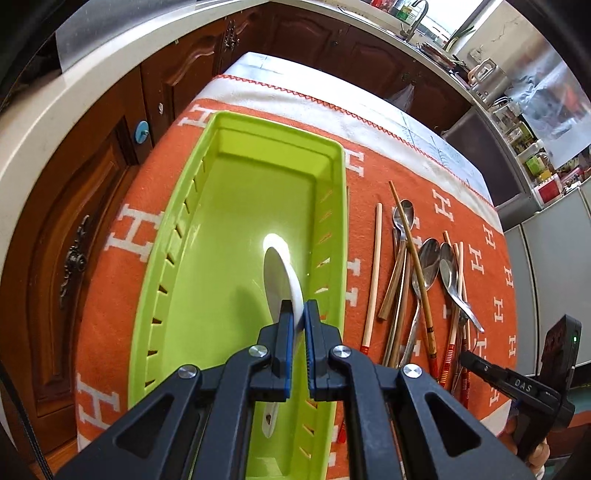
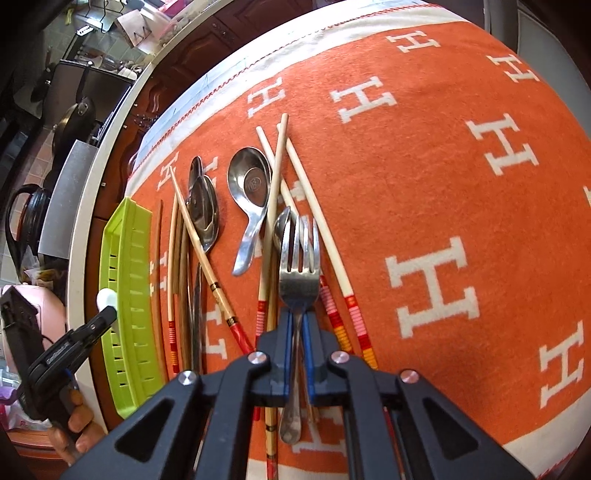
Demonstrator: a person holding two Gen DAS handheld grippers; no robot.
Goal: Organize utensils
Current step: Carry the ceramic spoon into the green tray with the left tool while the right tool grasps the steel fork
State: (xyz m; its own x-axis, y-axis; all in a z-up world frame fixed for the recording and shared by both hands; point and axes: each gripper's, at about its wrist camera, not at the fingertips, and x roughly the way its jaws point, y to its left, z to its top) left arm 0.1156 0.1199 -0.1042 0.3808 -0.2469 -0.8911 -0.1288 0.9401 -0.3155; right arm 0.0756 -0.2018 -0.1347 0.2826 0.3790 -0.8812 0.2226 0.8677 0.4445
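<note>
Left hand-held gripper clenched on white spoon, held over green tray. Right hand-held gripper clenched on fork handle, above utensil pile. Beyond: chopsticks, steel spoons scattered on orange cloth right of tray.

A white spoon hangs tilted over the empty green tray. A steel fork is lifted above the mixed chopsticks and spoons on the cloth.

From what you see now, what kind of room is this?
Most likely a home kitchen: dark wooden cabinets under a pale counter, a faucet by the window, and pans hanging at the back.
</note>
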